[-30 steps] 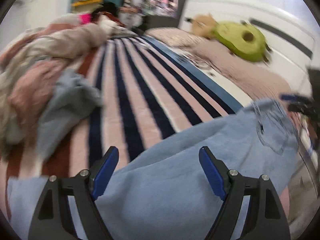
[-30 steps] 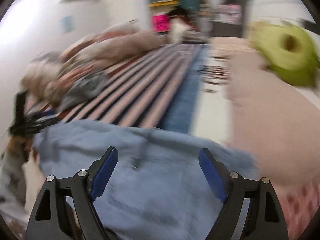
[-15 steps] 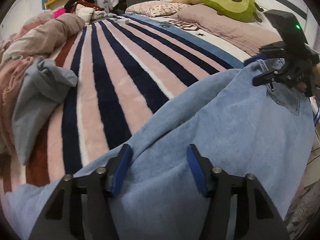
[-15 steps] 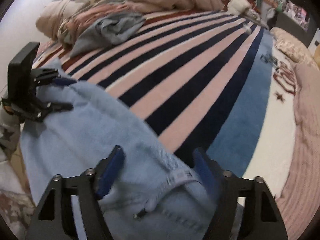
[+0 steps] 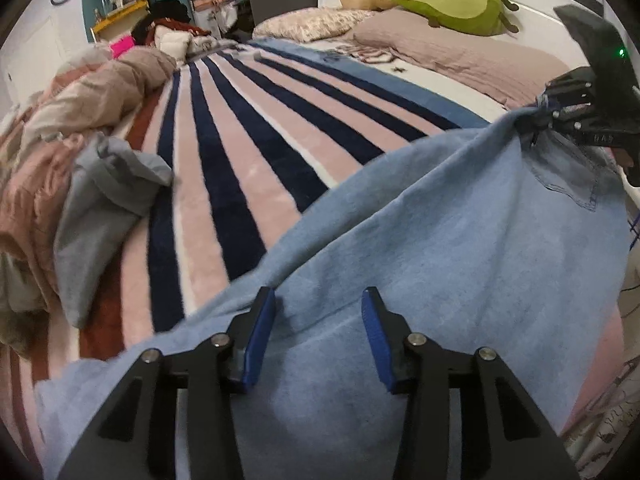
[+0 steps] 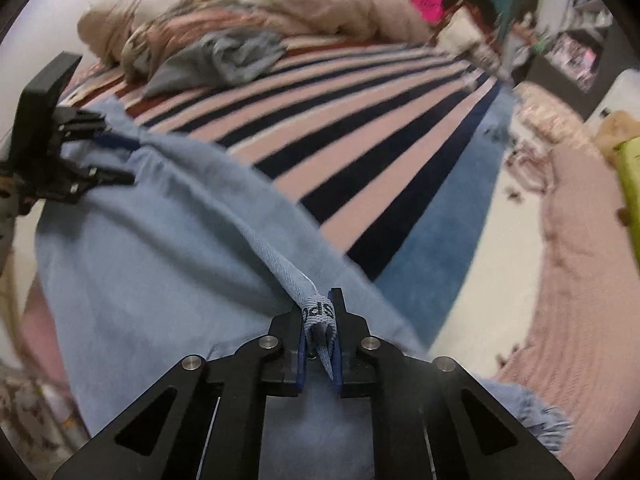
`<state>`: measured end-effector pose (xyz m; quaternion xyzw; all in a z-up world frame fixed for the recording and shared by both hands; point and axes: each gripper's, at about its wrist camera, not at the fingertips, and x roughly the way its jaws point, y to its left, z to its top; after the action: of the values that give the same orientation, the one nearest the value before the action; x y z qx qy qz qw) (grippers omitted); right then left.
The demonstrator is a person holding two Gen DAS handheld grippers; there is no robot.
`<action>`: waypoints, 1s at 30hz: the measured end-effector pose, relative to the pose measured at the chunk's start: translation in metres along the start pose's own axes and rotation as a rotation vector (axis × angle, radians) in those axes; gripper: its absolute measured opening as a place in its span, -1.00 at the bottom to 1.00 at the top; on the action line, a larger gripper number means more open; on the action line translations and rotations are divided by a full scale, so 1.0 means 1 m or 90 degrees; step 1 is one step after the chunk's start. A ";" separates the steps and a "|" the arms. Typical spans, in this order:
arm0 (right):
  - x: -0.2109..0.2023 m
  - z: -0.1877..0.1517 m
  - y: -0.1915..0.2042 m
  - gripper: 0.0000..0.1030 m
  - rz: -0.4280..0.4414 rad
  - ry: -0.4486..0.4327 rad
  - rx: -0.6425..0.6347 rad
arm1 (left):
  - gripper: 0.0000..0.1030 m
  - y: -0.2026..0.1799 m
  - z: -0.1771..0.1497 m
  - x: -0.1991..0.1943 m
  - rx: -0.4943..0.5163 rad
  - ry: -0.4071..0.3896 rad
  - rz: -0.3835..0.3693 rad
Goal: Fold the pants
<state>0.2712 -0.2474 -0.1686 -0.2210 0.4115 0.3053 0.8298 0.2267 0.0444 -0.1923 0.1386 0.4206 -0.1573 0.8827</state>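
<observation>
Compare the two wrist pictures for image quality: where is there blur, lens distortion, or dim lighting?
Left wrist view: mostly sharp; the fisheye bends the striped blanket into fanning curves, dark corners ring the frame, and the indoor light is soft. Right wrist view: the far duvet and right edge are smeared, while the right gripper and the waistband of the pants it pinches stay crisp.

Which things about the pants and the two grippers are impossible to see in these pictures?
- Pants legs and hems: cut off by the bottom edge in both wrist views.
- Left gripper: its own view leaves unclear whether the pads pinch cloth.
- Right gripper: closed on the waistband; the printed label is half folded, unreadable.
</observation>
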 end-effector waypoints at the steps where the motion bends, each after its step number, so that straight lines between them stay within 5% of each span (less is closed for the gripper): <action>1: -0.003 0.003 -0.001 -0.93 -0.013 -0.011 0.004 | -0.04 0.001 0.002 -0.001 0.000 -0.005 0.005; 6: -0.004 0.016 -0.015 -0.93 -0.066 -0.032 0.046 | 0.01 0.012 0.013 0.008 -0.026 -0.016 0.018; 10: 0.021 0.016 -0.022 -0.92 -0.065 0.015 0.065 | 0.01 0.022 0.015 0.016 -0.070 -0.027 0.032; 11: 0.028 0.014 -0.023 -0.81 -0.053 0.033 0.078 | 0.02 0.024 0.015 0.016 -0.084 -0.031 0.028; 13: 0.029 0.011 -0.025 -0.31 -0.046 0.032 0.093 | 0.06 0.027 0.014 0.014 -0.113 -0.038 0.024; 14: 0.022 0.008 -0.028 0.12 -0.039 0.018 0.112 | 0.14 0.026 0.015 0.013 -0.119 -0.041 0.024; 15: 0.015 0.006 -0.030 0.27 -0.031 0.005 0.127 | 0.19 0.026 0.015 0.010 -0.126 -0.047 0.028; 20: -0.043 -0.024 -0.042 0.42 -0.033 -0.049 0.235 | 0.33 0.022 0.015 -0.016 -0.163 -0.087 0.040; 30: -0.125 -0.157 -0.047 0.77 -0.106 -0.100 0.498 | 0.56 -0.008 0.010 -0.064 -0.251 -0.162 0.055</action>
<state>0.1583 -0.4190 -0.1498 0.1027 0.4126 0.0738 0.9021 0.1927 0.0431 -0.1370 -0.0393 0.3225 -0.0501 0.9444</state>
